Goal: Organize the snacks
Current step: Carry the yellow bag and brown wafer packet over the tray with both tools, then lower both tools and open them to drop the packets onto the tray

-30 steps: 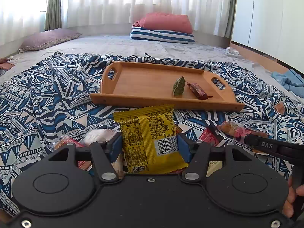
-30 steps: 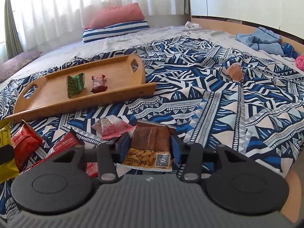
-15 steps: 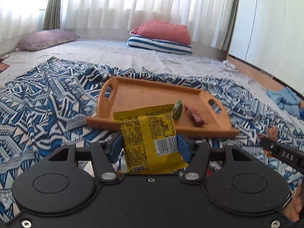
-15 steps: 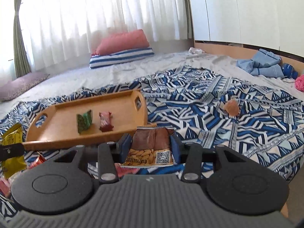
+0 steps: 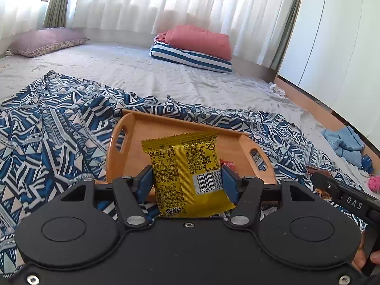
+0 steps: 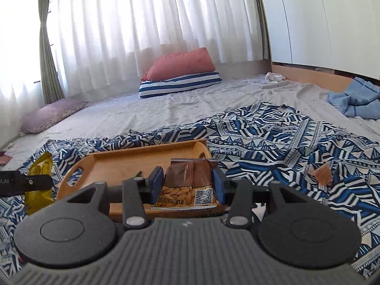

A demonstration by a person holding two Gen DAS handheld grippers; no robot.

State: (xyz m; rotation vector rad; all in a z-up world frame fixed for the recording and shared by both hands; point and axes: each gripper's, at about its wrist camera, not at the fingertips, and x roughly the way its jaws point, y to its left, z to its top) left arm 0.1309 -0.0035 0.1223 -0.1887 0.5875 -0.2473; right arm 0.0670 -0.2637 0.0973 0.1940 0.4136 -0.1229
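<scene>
Beyond the fingers (image 5: 227,182): a blue-and-white patterned blanket (image 5: 54,123) spread over a grey bed sheet (image 5: 133,71). Farther ahead: a red pillow (image 5: 199,41) stacked on a striped pillow (image 5: 190,58), against white curtains (image 5: 166,2). Far left: a purple pillow (image 5: 47,42). Right: white cabinet doors (image 5: 339,47) and crumpled blue cloth (image 5: 344,142).

Legible markings

Yellow packet (image 5: 187,173): barcode digits "6 920912 366", code "GB/T 20977". Brown packet (image 6: 187,185): "20241027KTD" beside a QR code. Right hand-held gripper (image 5: 351,204): "DAS" on its side.
</scene>
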